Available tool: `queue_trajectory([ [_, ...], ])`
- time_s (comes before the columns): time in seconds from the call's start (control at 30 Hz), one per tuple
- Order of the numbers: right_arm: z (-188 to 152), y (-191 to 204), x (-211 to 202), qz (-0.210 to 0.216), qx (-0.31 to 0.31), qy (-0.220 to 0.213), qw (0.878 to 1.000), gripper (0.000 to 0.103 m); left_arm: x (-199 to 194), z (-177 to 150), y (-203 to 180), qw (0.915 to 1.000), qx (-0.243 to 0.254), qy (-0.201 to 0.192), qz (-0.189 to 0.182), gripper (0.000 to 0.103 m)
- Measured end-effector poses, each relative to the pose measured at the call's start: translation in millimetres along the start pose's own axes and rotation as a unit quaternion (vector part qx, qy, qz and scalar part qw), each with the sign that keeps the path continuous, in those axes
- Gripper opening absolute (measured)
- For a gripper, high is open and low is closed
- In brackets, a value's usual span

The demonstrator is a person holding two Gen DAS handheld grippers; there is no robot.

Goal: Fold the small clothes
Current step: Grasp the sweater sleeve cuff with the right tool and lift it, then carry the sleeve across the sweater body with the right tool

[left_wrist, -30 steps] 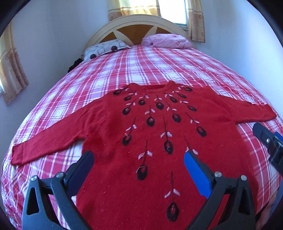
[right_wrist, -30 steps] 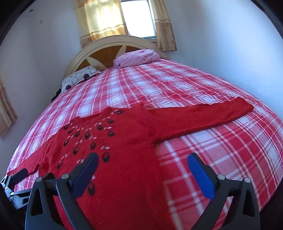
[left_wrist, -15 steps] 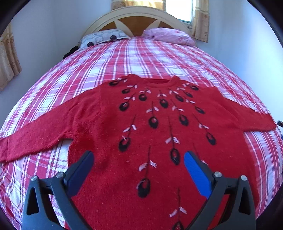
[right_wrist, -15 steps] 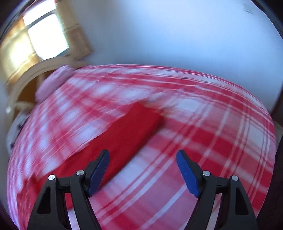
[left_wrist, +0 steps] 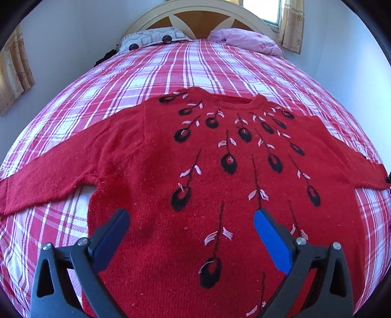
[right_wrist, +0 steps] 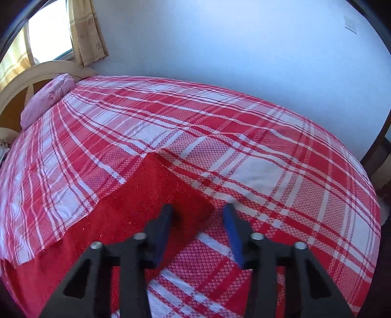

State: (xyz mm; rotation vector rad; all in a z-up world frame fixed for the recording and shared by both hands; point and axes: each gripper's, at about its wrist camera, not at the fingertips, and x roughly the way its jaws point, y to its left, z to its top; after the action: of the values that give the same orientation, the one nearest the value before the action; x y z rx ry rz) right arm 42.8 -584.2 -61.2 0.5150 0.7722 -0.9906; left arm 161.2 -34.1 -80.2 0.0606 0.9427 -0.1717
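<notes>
Red knit makes up the one garment here: a single sweater (left_wrist: pixel 220 176) spread flat, front up, on the bed (left_wrist: pixel 171 73). Its neckline points toward the headboard (left_wrist: pixel 195 14) and its hem toward the foot of the bed, so the body runs lengthwise along the mattress, while the two sleeves stretch sideways toward the bed's left and right edges, making the widest line run across the bed. Black feather-like motifs with white flecks fan down from the collar.

One sleeve end (right_wrist: pixel 156 195) shows in the right wrist view, lying flat near the bed's right edge with its cuff angled toward the far wall.

The left gripper (left_wrist: pixel 193 230) hovers over the lower part of the sweater front, jaws spread wide with nothing between them. The right gripper (right_wrist: pixel 198 220) sits at the cuff, jaws partly apart; one finger lies over the red knit and the other over the plaid bedcover (right_wrist: pixel 268 171), with the corner of the cuff in the gap. Whether the fingers press the cloth cannot be told.

Two pillows lie at the head of the bed: one patterned pillow (left_wrist: pixel 151 40) and one pink pillow (left_wrist: pixel 246 42). Curtains (left_wrist: pixel 290 24) hang beside the window.

The hem is cut off by the bottom of the left wrist view, the left cuff runs out of frame, and the right cuff tip is hard to make out at the picture's rim.
</notes>
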Motion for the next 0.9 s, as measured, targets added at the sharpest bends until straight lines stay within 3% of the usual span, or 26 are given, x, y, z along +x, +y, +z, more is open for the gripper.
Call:
queue_trajectory([
  [0.07,2.9,-0.6,-1.9,0.014,-0.012,0.007,1.0,0.014,1.4,-1.0,0.0,1.0,0.0,0.003,-0.004,0.103],
  [0.1,4.9,-1.6,-5.6,0.018,-0.012,0.011,1.0,0.012,1.6,-1.9,0.0,1.0,0.001,0.005,-0.006,0.103],
  [0.3,9.3,16.1,-60.3,0.048,-0.028,-0.021,0.998,0.01,-10.8,-3.9,10.3,0.9998,-0.006,-0.009,-0.014,0.103],
  [0.5,0.7,93.8,-143.4,0.133,-0.1,-0.053,0.985,0.01,-19.5,-5.1,34.9,0.9989,-0.037,-0.019,-0.024,0.103],
  [0.57,-8.4,128.4,-171.6,0.168,-0.127,-0.061,0.976,0.01,-21.6,-5.7,42.7,0.9983,-0.047,-0.022,-0.027,0.103],
  [0.7,-47.5,214.7,-224.0,0.255,-0.196,-0.058,0.945,0.01,-28.4,-9.3,62.9,0.997,-0.066,-0.031,-0.026,0.103],
  [0.9,-144.1,341.3,-261.0,0.357,-0.282,-0.011,0.89,0.01,-34.9,-15.4,100.6,0.9944,-0.097,-0.043,-0.006,0.103],
])
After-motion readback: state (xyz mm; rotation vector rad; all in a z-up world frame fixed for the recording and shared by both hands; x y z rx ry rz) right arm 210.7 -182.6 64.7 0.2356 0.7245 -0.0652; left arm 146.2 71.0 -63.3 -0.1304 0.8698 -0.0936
